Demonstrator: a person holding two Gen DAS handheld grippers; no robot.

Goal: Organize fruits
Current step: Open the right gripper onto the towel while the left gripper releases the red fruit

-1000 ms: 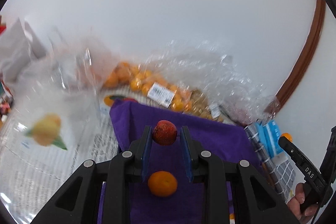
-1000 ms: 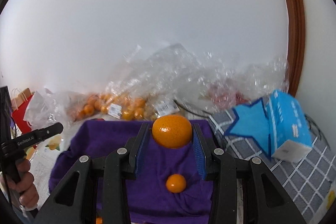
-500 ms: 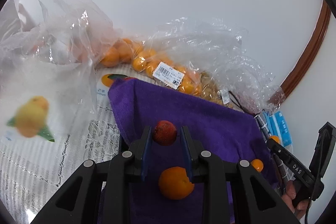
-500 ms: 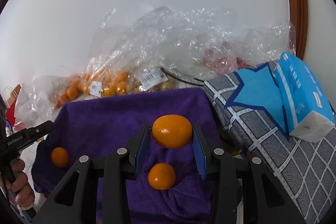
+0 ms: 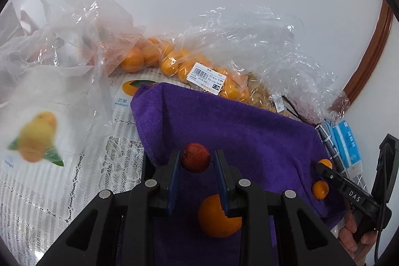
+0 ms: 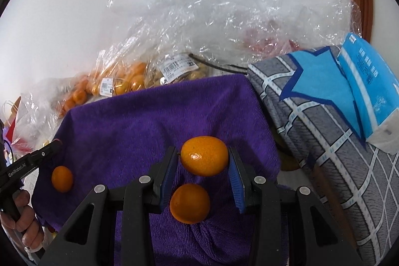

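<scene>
Fruits sit in both grippers — a small red fruit point(image 5: 195, 157) is pinched between the narrow-set jaws of the left gripper point(image 5: 195, 161), and an orange point(image 6: 204, 155) is clamped between the slightly wider jaws of the right gripper point(image 6: 203, 161). Both are held in the air above the purple towel point(image 5: 239, 131).

Compared with a second ago, both grippers have come down and forward toward the towel: the wall fills less of each view, the towel fills more, and the loose oranges on it look larger and closer. The grips themselves have not changed.

Each gripper tilts downward at the towel. In the left wrist view, the person's right hand point(image 5: 354, 236) wraps the handle at the lower right; in the right wrist view, the left hand point(image 6: 23, 221) grips its handle at the lower left.

Counted on the towel in the right wrist view: two loose oranges, one just below the jaws point(image 6: 190, 203) and one near the towel's left edge point(image 6: 62, 178). The left wrist view shows one large orange point(image 5: 217, 218) under its jaws and two orange shapes at the right gripper's tip.

Behind the towel lie clear plastic bags of small oranges point(image 5: 179, 64) — I cannot count the fruit inside. A blue tissue pack point(image 6: 366, 86) rests on a grey checked cloth point(image 6: 336, 153) to the right.
</scene>
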